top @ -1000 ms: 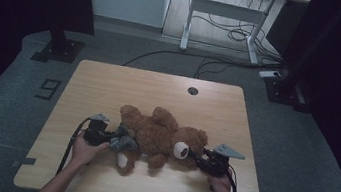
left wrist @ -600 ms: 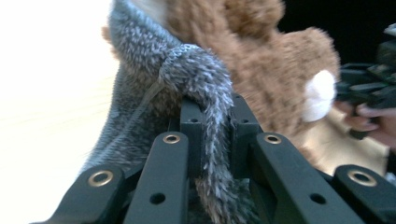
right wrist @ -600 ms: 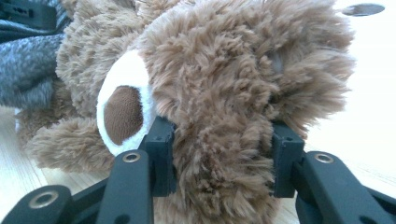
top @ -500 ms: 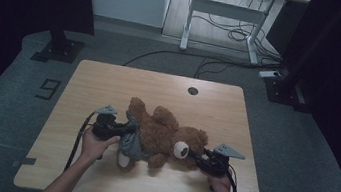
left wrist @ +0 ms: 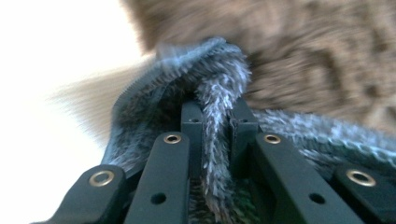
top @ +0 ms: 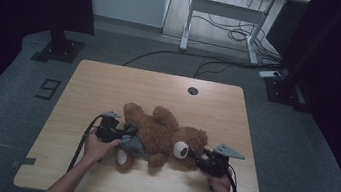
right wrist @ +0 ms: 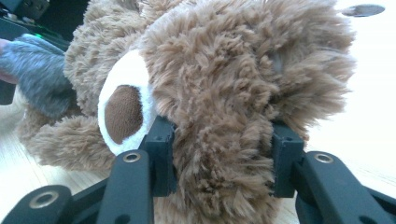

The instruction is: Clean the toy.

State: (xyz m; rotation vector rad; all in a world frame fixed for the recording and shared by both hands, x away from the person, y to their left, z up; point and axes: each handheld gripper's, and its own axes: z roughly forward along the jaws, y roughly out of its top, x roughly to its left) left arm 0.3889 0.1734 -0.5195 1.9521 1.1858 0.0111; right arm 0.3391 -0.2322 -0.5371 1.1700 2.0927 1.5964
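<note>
Setting: pale wooden table point(top: 109, 87) seen from above, dark floor around it, a small round hole point(top: 193, 90) near the far edge.
Teddy bear point(top: 160, 135): brown plush, lying on the near half of the table, head toward the right with white muzzle point(top: 180, 149) showing, legs toward the far-left.
Grey cloth point(top: 131, 144): fuzzy grey-blue fabric, bunched against the bear's left side, touching its body.
Left gripper point(top: 120, 134): held at the bear's left side, jaws pressed together on a fold of the grey cloth; in the left gripper view the fold point(left wrist: 215, 140) stands pinched between the two black pads, brown fur just behind it.
Right gripper point(top: 197, 159): held at the bear's head, grey three-cornered plate point(top: 229, 151) on top; in the right gripper view jaws clamped on either side of the brown head point(right wrist: 224, 116), fur squeezed between them, white muzzle with brown nose just left of the left jaw.
Hands: left hand point(top: 96, 147) and right hand point(top: 220, 184) entering from the near edge, one behind each gripper.
</note>
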